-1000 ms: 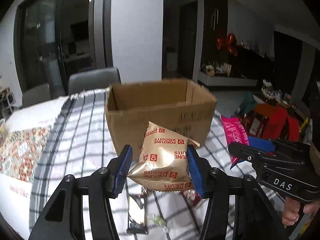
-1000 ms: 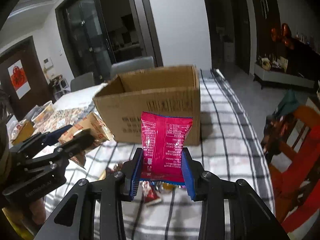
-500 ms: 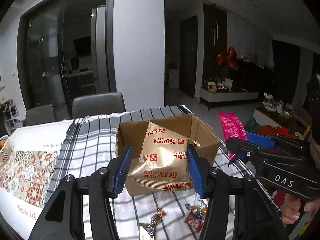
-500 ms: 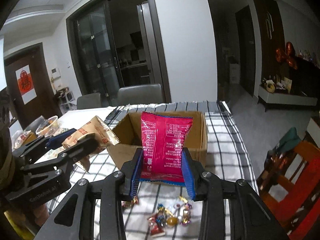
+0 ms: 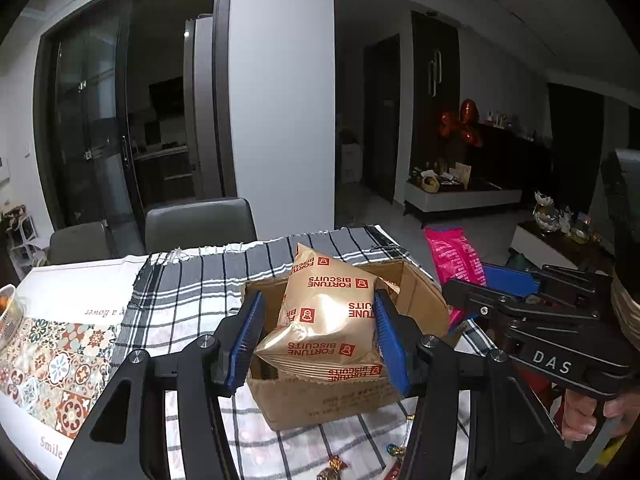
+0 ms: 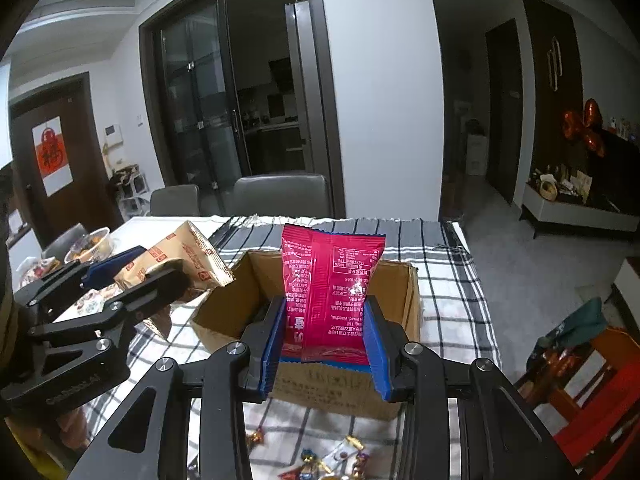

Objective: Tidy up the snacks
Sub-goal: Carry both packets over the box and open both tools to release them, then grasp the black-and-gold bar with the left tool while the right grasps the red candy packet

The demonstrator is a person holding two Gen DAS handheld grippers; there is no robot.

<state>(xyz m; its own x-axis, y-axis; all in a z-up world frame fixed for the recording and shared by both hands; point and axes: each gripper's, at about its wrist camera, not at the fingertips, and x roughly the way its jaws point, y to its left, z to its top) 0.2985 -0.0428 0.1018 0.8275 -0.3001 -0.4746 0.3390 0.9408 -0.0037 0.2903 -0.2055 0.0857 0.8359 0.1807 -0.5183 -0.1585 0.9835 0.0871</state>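
Above box [image 6: 404, 304], both laden tongs [image 5: 318, 340].

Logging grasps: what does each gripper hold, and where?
Left gripper: gold foil biscuit packet, by its sides. Right gripper: pink foil snack packet, lower side edges.

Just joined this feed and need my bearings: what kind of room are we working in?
Most likely a home dining area opening onto a living room. A table under a checked cloth has padded chairs behind it, glass sliding doors lead to what looks like a kitchen, and a low sideboard holds ornaments.
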